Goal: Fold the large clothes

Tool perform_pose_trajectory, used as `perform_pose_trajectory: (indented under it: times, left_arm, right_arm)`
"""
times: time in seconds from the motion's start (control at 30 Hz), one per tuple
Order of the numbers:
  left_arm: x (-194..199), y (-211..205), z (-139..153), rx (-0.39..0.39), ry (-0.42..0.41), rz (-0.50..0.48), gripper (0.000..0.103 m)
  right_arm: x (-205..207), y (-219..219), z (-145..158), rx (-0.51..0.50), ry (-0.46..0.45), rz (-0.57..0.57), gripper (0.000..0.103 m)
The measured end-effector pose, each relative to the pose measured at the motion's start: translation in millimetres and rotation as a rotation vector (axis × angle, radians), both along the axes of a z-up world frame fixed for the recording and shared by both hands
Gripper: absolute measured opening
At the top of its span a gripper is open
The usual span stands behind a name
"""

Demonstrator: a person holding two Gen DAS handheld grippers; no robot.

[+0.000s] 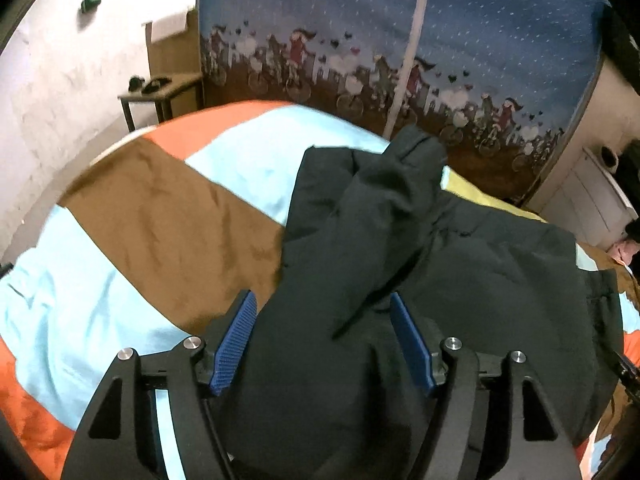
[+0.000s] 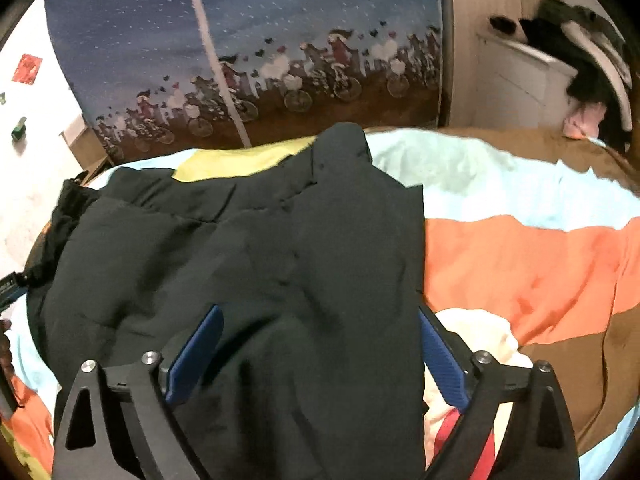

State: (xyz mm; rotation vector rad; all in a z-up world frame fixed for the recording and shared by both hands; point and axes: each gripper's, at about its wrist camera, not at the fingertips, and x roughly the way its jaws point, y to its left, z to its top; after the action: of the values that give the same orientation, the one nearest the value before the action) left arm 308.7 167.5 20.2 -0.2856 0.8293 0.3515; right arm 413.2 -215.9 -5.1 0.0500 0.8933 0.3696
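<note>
A large black jacket lies on a bed with a striped blanket of brown, light blue and orange. One sleeve is folded up across the body. My left gripper is open, its blue pads on either side of the jacket's left lower part, with cloth between them. In the right wrist view the jacket fills the middle. My right gripper is open, its blue pads straddling the jacket's right lower edge.
A blue curtain with cyclist print hangs behind the bed. A small dark table stands at the left wall. A white cabinet with heaped clothes stands at the right. White and red cloth lies under my right gripper.
</note>
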Motion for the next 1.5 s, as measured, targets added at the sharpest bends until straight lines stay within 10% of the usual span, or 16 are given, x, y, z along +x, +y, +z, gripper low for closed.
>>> perform_pose_trajectory:
  times: [0.13, 0.77, 1.5]
  left_arm:
    - [-13, -23, 13, 0.066, -0.050, -0.015, 0.089]
    - [-84, -106, 60, 0.170, -0.278, -0.135, 0.095]
    - [-164, -146, 39, 0.279, -0.349, -0.243, 0.097]
  right_arm:
    - [-11, 2, 11, 0.020, -0.026, -0.027, 0.103]
    - [-108, 23, 84, 0.083, -0.281, 0.067, 0.103]
    - [-199, 10, 66, 0.142, -0.357, 0.023, 0.103]
